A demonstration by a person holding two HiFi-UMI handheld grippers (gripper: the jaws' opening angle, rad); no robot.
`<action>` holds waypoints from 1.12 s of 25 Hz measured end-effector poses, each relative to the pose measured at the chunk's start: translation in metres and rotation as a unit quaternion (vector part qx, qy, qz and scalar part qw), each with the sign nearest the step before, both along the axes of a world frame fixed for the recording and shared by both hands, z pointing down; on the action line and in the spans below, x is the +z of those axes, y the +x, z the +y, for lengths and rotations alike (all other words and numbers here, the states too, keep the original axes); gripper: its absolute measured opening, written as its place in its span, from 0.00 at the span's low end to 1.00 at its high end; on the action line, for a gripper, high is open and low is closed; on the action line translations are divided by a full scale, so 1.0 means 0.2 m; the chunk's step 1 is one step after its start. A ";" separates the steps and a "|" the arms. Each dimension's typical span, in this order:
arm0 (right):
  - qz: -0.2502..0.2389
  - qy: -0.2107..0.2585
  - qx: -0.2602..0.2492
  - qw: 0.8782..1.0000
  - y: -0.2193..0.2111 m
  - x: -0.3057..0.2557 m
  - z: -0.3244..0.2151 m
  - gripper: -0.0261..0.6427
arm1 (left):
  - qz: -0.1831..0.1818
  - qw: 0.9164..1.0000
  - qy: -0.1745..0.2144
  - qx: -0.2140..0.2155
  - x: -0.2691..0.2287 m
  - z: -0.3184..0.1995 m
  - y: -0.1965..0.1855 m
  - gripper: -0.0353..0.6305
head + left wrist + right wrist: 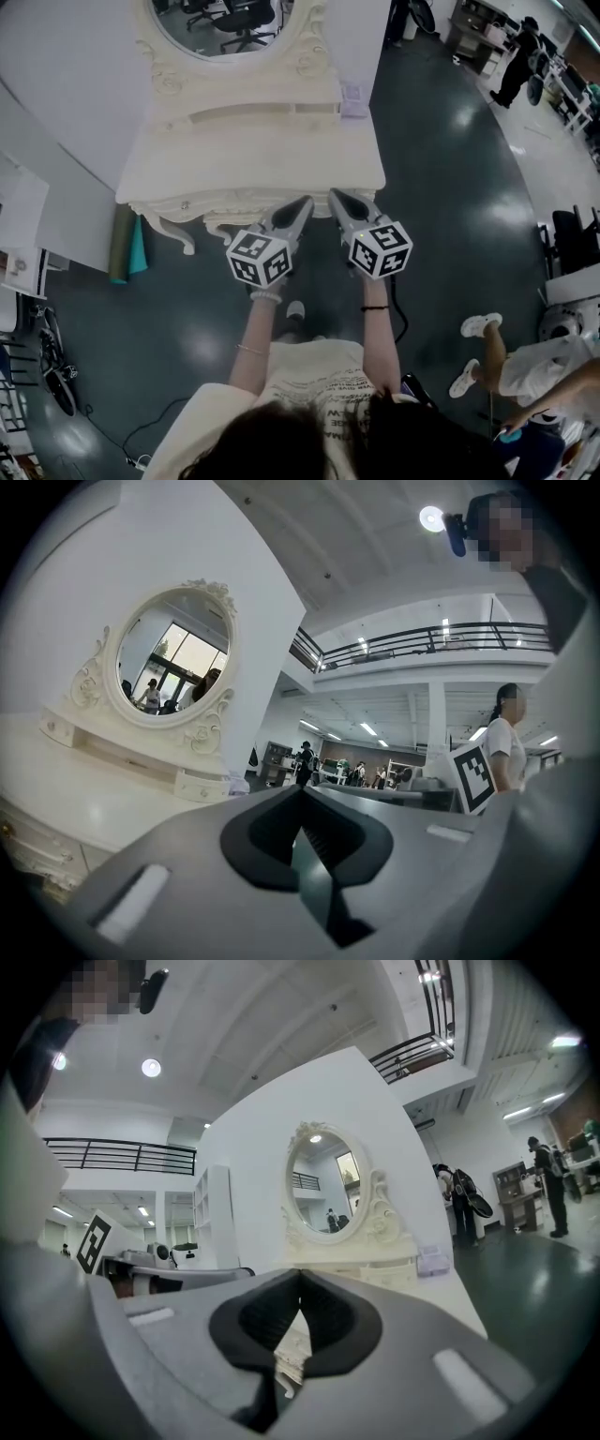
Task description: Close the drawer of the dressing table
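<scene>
Cream carved dressing table (253,155), oval mirror (225,33), drawer front (239,200) looks flush. Left hand-held gripper (307,202) and right hand-held gripper (334,194) both clenched, empty, tips at front edge.

A glossy dark floor (450,178) carries bright glare spots; round lamps (150,1068) dot the white ceiling (262,1026), and a railed balcony (431,639) runs above.

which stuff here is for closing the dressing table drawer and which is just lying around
For the job: dressing table; left tool; right tool.
Lying about: small box on the tabletop; teal roll; olive roll.
</scene>
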State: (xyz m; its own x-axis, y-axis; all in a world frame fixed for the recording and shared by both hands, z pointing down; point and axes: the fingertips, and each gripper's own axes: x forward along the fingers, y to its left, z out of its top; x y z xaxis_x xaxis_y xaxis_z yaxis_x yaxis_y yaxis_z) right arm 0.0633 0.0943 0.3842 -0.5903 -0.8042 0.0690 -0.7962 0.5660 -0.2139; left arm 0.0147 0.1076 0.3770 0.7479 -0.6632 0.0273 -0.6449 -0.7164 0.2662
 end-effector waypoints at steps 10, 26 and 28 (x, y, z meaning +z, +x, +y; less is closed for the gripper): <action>-0.003 -0.016 0.013 1.000 -0.02 0.07 -0.27 0.04 | 0.002 1.000 -0.014 0.012 0.06 -0.28 -0.02 0.06; 0.010 -0.016 0.031 0.999 -0.14 0.09 -0.54 0.04 | 0.011 0.999 -0.014 0.028 0.08 -0.58 -0.15 0.06; 0.010 -0.017 0.035 0.999 -0.14 0.10 -0.55 0.04 | 0.011 0.999 -0.015 0.033 0.08 -0.60 -0.15 0.06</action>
State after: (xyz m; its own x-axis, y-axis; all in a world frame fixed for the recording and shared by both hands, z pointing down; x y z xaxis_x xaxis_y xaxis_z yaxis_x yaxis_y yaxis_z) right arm 0.0356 -0.0158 0.4039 -0.5304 -0.8407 0.1089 -0.8383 0.5010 -0.2151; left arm -0.0149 -0.0124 0.3938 0.7904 -0.6118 0.0295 -0.5907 -0.7486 0.3013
